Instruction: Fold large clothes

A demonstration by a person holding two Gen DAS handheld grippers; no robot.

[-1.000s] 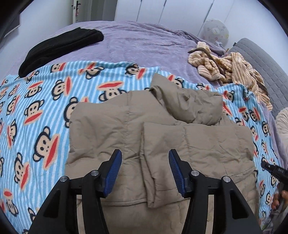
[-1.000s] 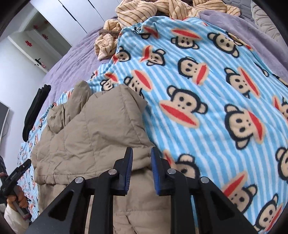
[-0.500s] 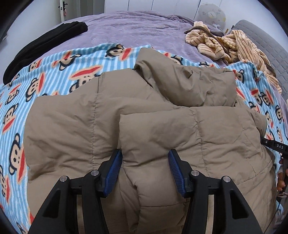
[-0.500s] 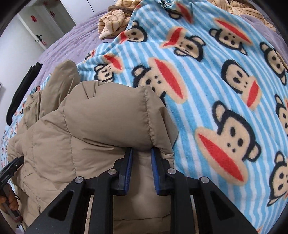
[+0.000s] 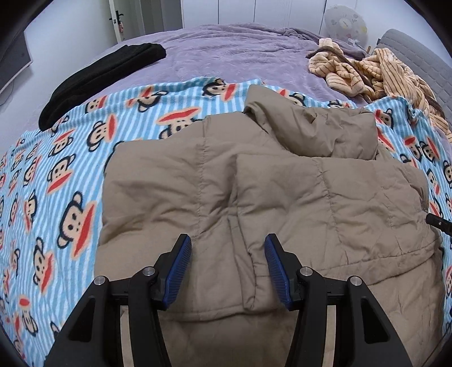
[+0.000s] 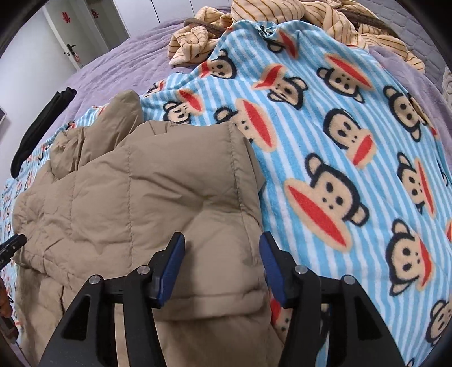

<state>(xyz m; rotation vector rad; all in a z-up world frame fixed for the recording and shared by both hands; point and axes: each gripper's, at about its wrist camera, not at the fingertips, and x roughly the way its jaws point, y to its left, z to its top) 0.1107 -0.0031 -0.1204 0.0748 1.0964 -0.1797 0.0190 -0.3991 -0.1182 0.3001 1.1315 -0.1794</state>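
A tan quilted puffer jacket (image 5: 282, 180) lies partly folded on a light-blue striped fleece blanket printed with monkey faces (image 5: 65, 183), which is spread over a purple bedspread (image 5: 226, 50). One padded panel of the jacket is folded over the body, and its hood (image 5: 316, 127) rests bunched toward the far edge of the blanket.

The left gripper (image 5: 227, 268) hovers over the near part of the jacket with its blue-padded fingers (image 5: 179, 268) spread wide apart, holding nothing; the edge of the folded panel lies below the gap between them. The right gripper (image 6: 223, 266) is at the jacket's right side, its blue-padded fingers (image 6: 172, 262) likewise spread apart, with a puffy fold of the jacket below and between them but not pinched. Whether the pads touch the fabric cannot be told.

A black folded garment (image 5: 101, 76) lies at the far left of the bedspread, well apart from the jacket. A crumpled yellow-and-brown striped garment (image 5: 375, 73) sits at the far right, overlapping the blanket's far right corner. A round patterned fan (image 5: 344, 24) stands beyond the bed's far edge.
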